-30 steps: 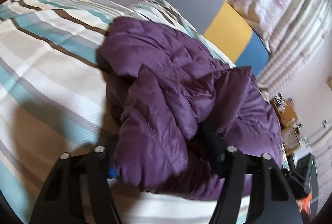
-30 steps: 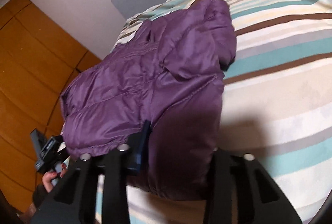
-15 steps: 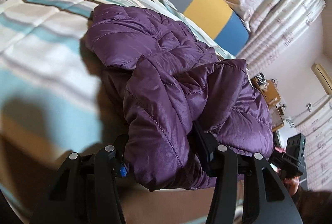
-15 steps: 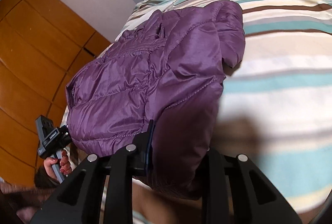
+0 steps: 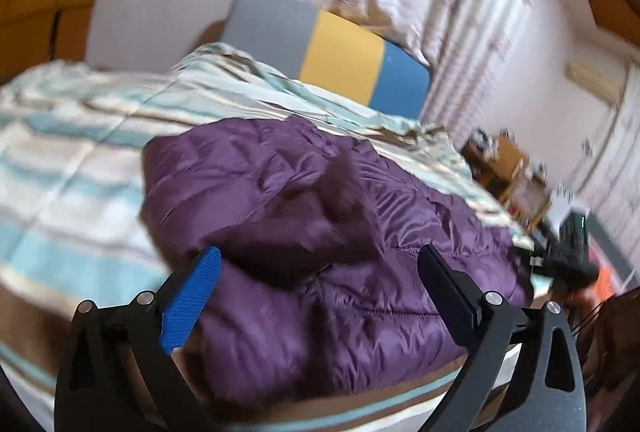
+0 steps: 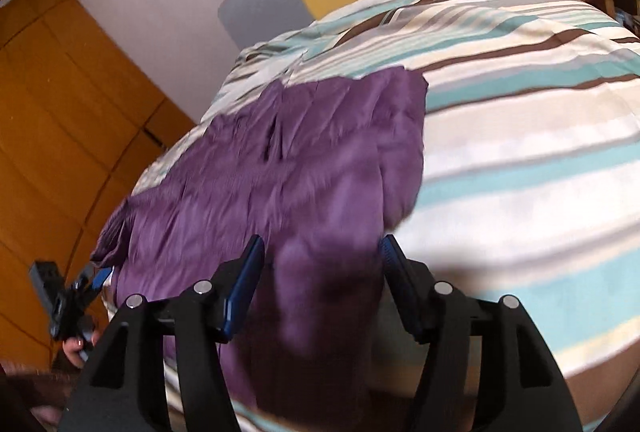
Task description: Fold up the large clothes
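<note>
purple jacket (image 5: pixel 320 232) beyond spread jaws

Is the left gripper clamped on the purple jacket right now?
No, the left gripper stands wide open, with the purple jacket lying loose between its fingers.

Glossy quilted purple jacket (image 5: pixel 320 232) on matt striped cloth duvet (image 6: pixel 520 151)

Jacket (image 5: pixel 320 232) on duvet (image 5: pixel 72 167) near bed's front edge; headboard (image 5: pixel 328 51) behind
</note>
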Demonstrator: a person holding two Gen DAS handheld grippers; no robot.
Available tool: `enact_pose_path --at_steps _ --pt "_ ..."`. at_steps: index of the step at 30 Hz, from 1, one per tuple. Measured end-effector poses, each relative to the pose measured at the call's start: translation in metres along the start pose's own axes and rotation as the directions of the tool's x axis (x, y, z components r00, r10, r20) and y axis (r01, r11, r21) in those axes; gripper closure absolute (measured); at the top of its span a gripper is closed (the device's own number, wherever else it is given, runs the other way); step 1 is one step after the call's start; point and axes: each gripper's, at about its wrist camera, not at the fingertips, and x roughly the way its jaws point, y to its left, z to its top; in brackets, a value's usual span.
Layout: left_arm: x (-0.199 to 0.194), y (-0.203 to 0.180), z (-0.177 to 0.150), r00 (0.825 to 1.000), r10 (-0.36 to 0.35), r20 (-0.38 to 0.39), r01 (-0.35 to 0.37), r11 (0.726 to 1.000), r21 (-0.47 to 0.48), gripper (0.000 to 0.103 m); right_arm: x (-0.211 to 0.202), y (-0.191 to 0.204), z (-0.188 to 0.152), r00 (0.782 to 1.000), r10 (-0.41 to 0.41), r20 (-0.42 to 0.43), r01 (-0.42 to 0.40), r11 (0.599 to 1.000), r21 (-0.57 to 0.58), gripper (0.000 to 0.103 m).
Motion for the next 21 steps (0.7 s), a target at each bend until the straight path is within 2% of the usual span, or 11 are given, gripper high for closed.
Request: enact_pose_path --at_steps 1,2,3,4,5,6,7,8,10,16,21 --pt "0.008 -0.003 0.004 1.000 0.016 -0.015 -0.016 1.000 0.027 0.005 0.005 0.002 0.004 1.000 0.002 0.004 -0.002 1.000 -0.002 0.045" --pt "0.019 -0.004 0.007 0.999 0.038 -0.033 -0.036 0.998 0.051 0.005 0.013 0.006 0.009 1.000 -0.006 0.000 0.006 1.000 -0.012 0.051" --pt "0.029 -0.003 0.010 0.997 0.058 -0.055 -0.055 0.997 0.057 0.006 0.011 0.006 0.007 1.000 -0.016 -0.007 0.016 1.000 -0.024 0.062" --pt "0.038 0.000 0.012 0.995 0.064 -0.075 -0.061 0.997 0.042 0.021 0.017 0.012 0.010 1.000 -0.023 -0.012 0.022 0.999 -0.040 0.068" --pt "0.043 0.003 0.013 0.994 0.065 -0.093 -0.063 0.998 0.019 0.031 0.016 0.015 0.008 1.000 -0.028 -0.012 0.027 0.998 -0.050 0.077" --pt "0.051 0.009 0.016 0.990 0.073 -0.122 -0.076 0.997 -0.018 0.049 0.013 0.018 0.007 0.999 -0.033 -0.008 0.033 0.998 -0.061 0.082" --pt "0.053 0.012 0.017 0.989 0.076 -0.130 -0.082 0.996 -0.040 0.071 0.011 0.022 0.008 0.999 -0.037 0.004 0.038 0.997 -0.073 0.084" --pt "0.050 0.015 0.018 0.989 0.070 -0.130 -0.078 0.995 -0.063 0.079 0.007 0.028 0.010 0.999 -0.040 0.023 0.042 0.995 -0.086 0.087" --pt "0.042 0.019 0.021 0.993 0.054 -0.103 -0.065 0.992 -0.104 0.088 -0.006 0.039 0.012 0.997 -0.036 0.071 0.044 0.993 -0.112 0.089" --pt "0.014 0.018 0.051 0.995 0.093 0.043 -0.086 0.986 -0.140 0.094 -0.051 0.063 0.030 0.978 0.010 0.209 0.023 0.988 -0.154 0.091" --pt "0.012 0.015 0.087 0.974 0.150 0.171 -0.122 0.978 -0.166 0.094 -0.049 0.094 0.061 0.948 -0.001 0.319 0.075 0.973 -0.219 0.091"
